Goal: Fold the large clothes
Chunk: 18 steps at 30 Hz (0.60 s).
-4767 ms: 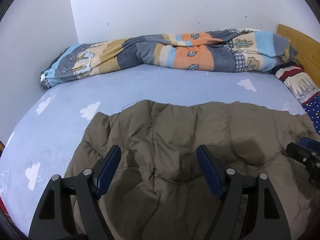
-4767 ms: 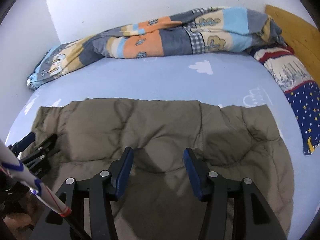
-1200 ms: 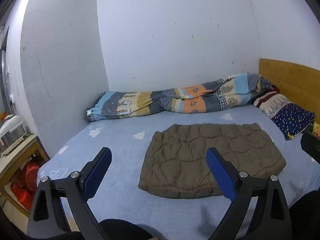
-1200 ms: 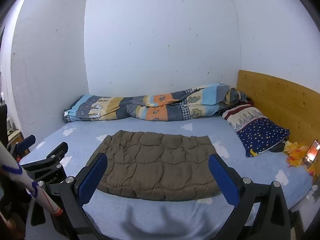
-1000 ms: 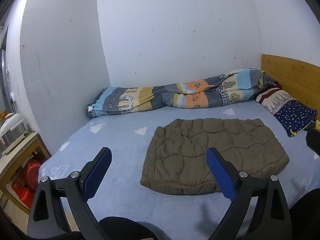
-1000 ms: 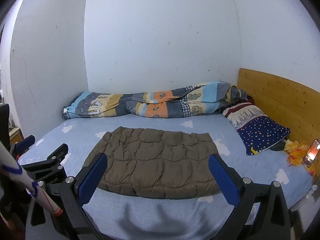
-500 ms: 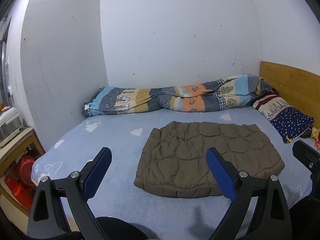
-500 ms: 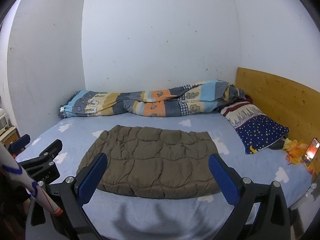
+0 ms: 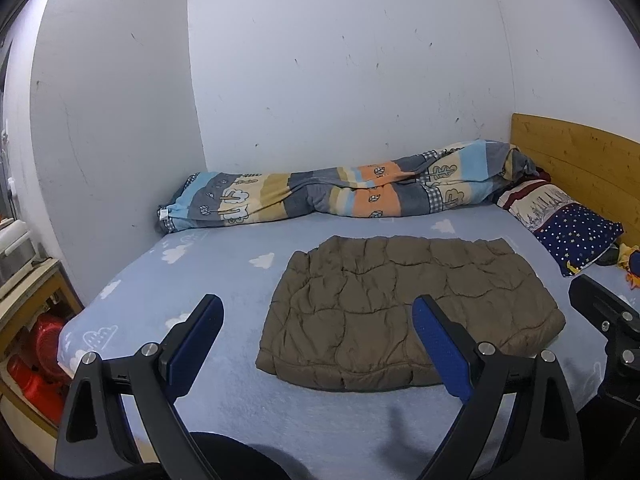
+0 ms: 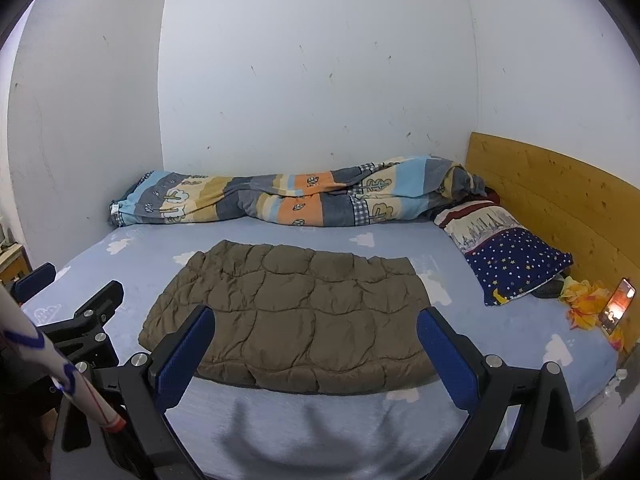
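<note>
A brown quilted jacket (image 9: 408, 304) lies folded into a flat rectangle in the middle of the light blue bed (image 9: 224, 280); it also shows in the right wrist view (image 10: 296, 312). My left gripper (image 9: 316, 344) is open and empty, held back from the bed's near edge, well short of the jacket. My right gripper (image 10: 316, 348) is open and empty too, likewise back from the bed. The left gripper also shows at the left edge of the right wrist view (image 10: 68, 304).
A rolled patterned duvet (image 10: 296, 200) lies along the far wall. A starry pillow (image 10: 516, 264) and wooden headboard (image 10: 548, 208) are at the right, with a phone (image 10: 618, 306) and yellow cloth (image 10: 584, 300). A wooden shelf with red items (image 9: 36, 340) stands left of the bed.
Both grippers have pulled far back from the jacket since 4.8 s ago and opened wide. Over the last second the views only drift slightly; the jacket lies still.
</note>
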Each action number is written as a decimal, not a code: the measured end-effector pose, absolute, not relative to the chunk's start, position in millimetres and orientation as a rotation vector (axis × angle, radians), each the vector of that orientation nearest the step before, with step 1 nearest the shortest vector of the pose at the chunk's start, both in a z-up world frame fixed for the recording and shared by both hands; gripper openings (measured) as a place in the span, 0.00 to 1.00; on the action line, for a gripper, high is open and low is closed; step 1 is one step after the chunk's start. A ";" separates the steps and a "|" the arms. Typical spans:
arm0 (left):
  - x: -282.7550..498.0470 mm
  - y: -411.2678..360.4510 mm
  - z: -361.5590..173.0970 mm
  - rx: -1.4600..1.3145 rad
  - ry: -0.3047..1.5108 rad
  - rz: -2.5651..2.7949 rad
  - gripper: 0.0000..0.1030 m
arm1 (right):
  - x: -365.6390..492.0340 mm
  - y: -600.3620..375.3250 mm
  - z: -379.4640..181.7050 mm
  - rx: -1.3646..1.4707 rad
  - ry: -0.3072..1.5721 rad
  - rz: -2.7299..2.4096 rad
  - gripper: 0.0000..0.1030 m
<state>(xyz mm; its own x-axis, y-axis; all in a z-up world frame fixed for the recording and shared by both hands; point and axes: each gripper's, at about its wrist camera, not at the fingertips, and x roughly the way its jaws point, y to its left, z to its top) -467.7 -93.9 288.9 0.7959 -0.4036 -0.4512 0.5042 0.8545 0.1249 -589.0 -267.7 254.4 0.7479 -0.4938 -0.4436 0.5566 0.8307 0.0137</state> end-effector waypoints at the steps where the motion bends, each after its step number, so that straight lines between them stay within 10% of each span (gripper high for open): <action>1: -467.9 -94.9 288.4 0.247 0.428 -0.493 0.92 | -588.2 -268.2 254.0 0.146 0.443 -0.578 1.00; 18: -479.6 -118.2 290.1 0.295 0.389 -0.514 0.92 | -593.4 -271.7 257.0 0.146 0.423 -0.614 1.00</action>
